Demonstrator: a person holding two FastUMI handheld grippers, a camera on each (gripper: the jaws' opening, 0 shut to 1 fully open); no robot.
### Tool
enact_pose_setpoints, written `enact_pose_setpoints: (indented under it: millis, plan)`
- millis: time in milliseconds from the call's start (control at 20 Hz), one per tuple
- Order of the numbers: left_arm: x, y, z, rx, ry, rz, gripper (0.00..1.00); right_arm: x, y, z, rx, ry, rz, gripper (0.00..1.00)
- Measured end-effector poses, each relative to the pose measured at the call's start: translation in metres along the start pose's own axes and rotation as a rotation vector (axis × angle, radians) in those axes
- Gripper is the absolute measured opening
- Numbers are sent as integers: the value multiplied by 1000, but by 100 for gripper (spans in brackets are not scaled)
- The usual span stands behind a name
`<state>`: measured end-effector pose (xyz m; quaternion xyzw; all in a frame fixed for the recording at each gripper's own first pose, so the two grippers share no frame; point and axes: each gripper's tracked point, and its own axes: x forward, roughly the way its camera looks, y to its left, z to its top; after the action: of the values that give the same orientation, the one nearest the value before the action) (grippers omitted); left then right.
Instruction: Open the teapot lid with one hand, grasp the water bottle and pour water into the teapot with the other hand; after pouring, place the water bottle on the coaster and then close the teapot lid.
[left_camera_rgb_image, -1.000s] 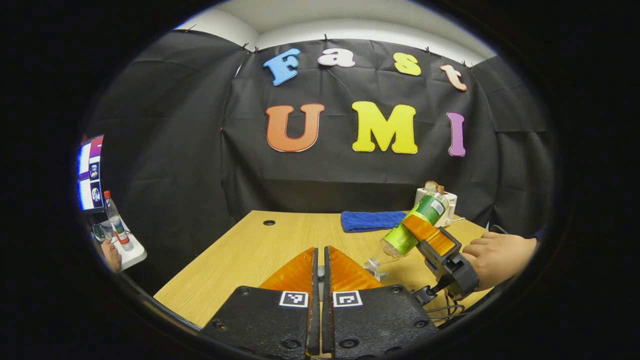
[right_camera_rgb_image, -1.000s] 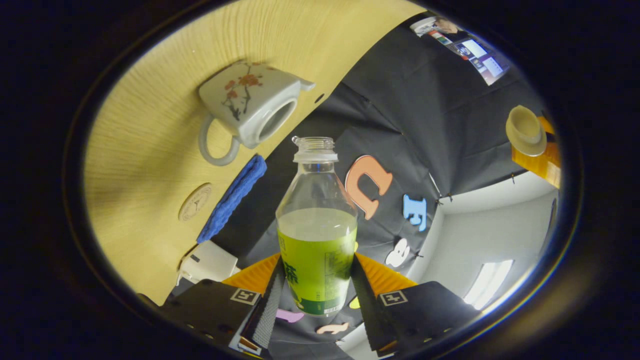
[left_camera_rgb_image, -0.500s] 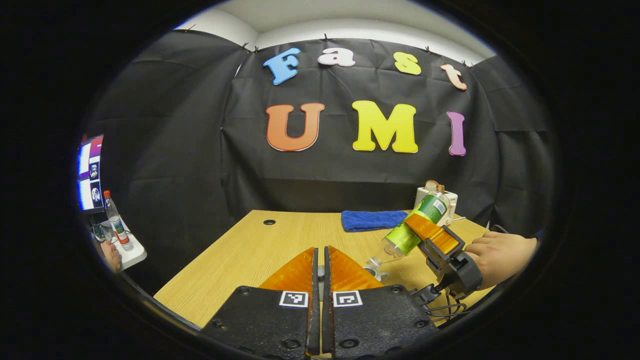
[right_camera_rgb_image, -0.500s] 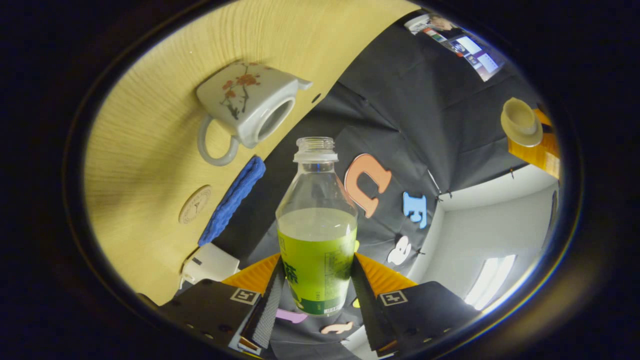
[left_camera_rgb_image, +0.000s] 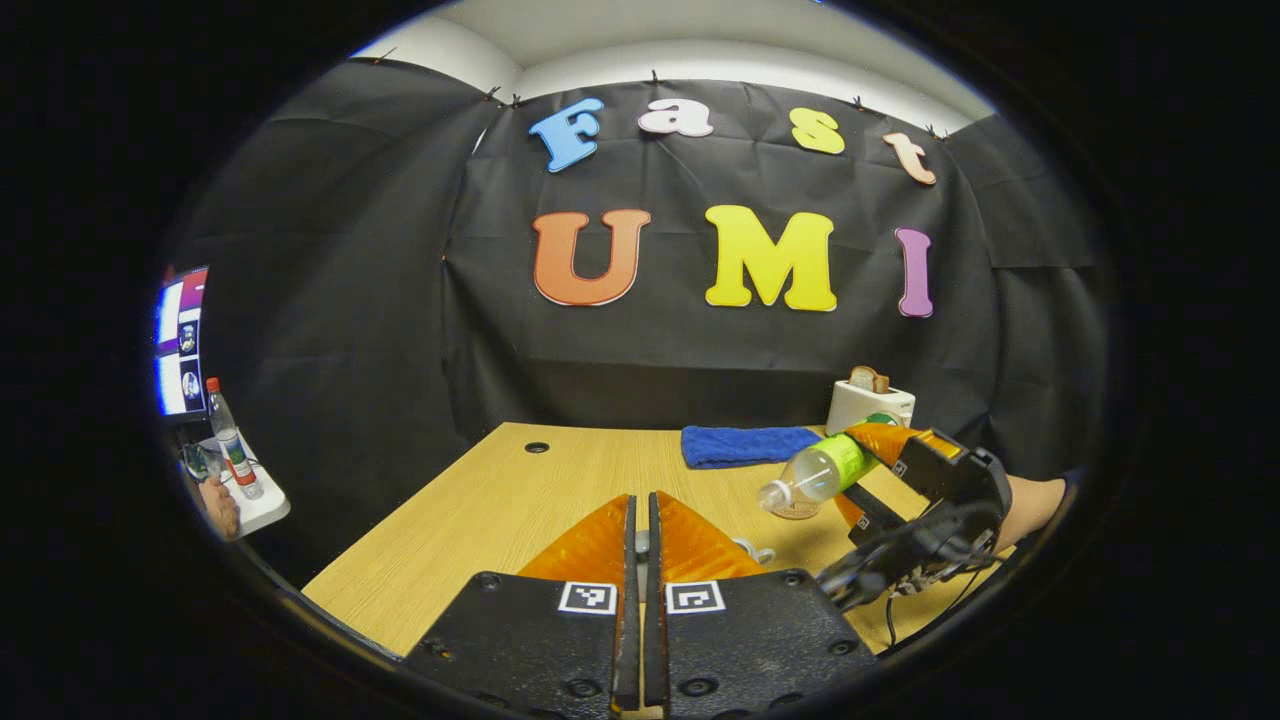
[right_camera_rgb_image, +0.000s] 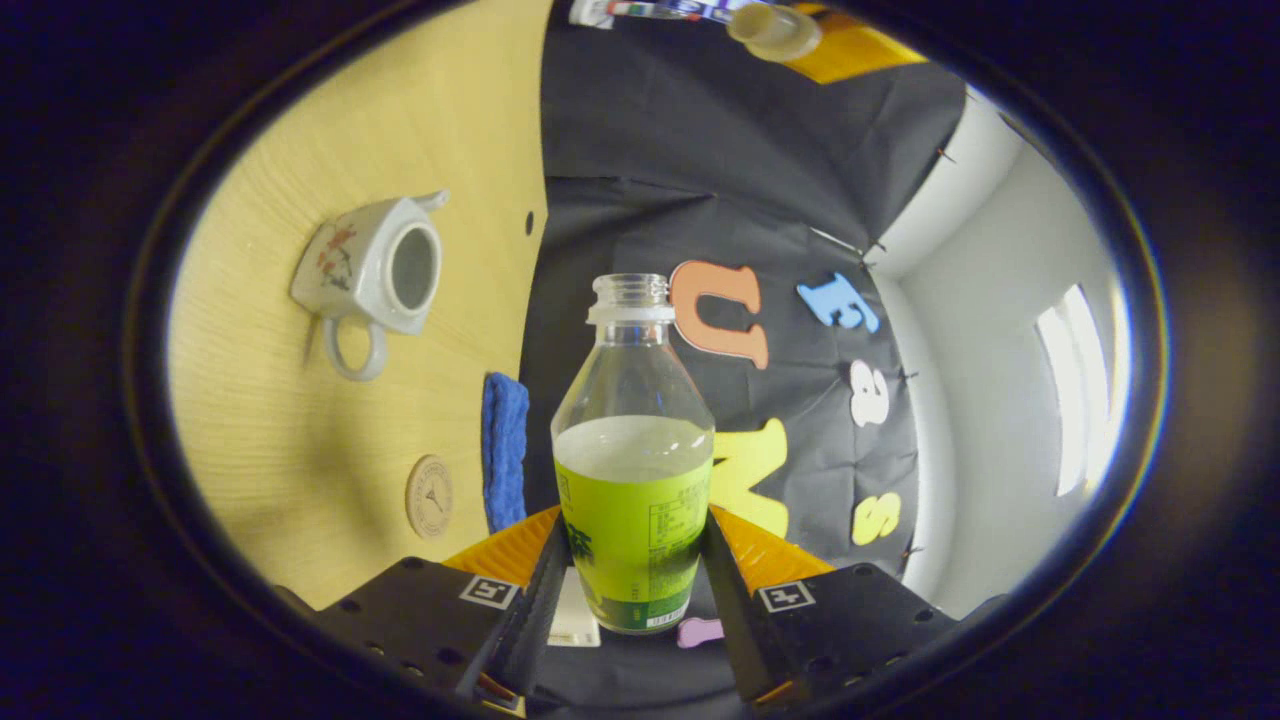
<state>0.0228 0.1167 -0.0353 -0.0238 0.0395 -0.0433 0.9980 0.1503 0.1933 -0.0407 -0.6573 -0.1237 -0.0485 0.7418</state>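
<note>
Gripping the water bottle (right_camera_rgb_image: 633, 470) between both fingers, the right hand-held gripper (right_camera_rgb_image: 632, 590) has swung it back from the steep pouring tilt, so its neck now lies nearer level and off to the side of the teapot (right_camera_rgb_image: 372, 275), which sits open on the bench (right_camera_rgb_image: 300, 420). Pouring looks finished; the coaster (right_camera_rgb_image: 430, 496) beside the blue cloth (right_camera_rgb_image: 505, 450) comes next. Farther off, the left hand-held gripper (left_camera_rgb_image: 640, 545) is pinched narrow, apparently holding the lid (right_camera_rgb_image: 775, 28).
</note>
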Motion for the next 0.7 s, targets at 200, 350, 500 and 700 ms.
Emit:
enact_pose_setpoints:
  millis: [200,350,500,700]
  plan:
    - [1,-1,2,-26,-9,2,4,14,-6,-25,286,29,42,74]
    - [5,1,1,-33,-10,7,4,22,2,-39,497,60,112,74]
    - [9,1,-4,-48,7,10,4,28,9,-44,715,67,165,74]
    - [8,1,-3,-49,2,4,4,43,5,-50,972,110,232,72]
